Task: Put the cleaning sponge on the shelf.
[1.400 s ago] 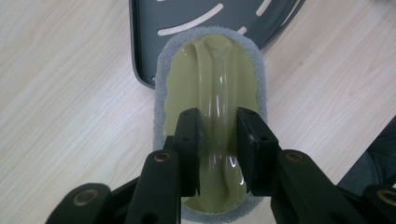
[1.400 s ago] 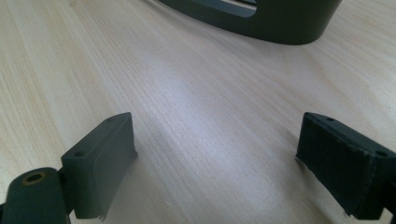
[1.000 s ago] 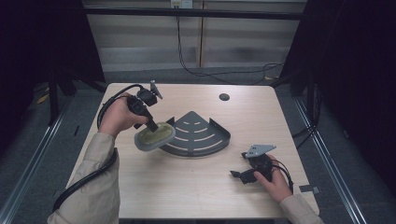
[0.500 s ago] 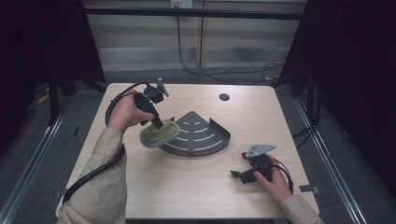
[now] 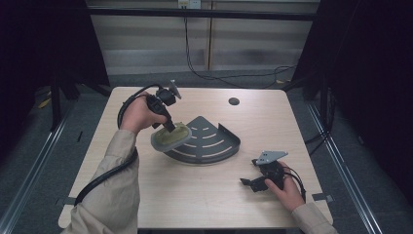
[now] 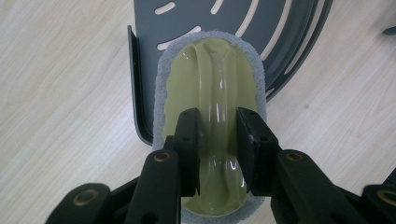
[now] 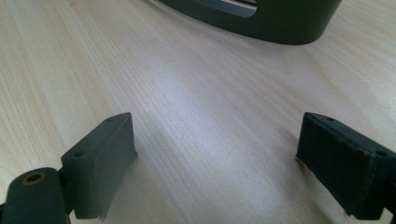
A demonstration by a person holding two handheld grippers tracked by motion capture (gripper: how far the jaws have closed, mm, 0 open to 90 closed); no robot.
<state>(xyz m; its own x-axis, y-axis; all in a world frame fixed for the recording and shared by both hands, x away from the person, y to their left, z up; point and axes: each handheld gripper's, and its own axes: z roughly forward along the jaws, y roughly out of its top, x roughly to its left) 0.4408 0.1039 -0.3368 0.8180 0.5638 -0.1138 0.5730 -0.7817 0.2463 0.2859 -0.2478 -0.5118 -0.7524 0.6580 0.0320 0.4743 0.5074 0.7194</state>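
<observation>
Over the grey rack, left gripper clamps the scrubber.

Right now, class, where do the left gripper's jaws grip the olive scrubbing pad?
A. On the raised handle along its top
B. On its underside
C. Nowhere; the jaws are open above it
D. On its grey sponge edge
A: in the left gripper view the left gripper has a jaw pressed to each side of the scrubbing pad's glossy raised handle.
</observation>
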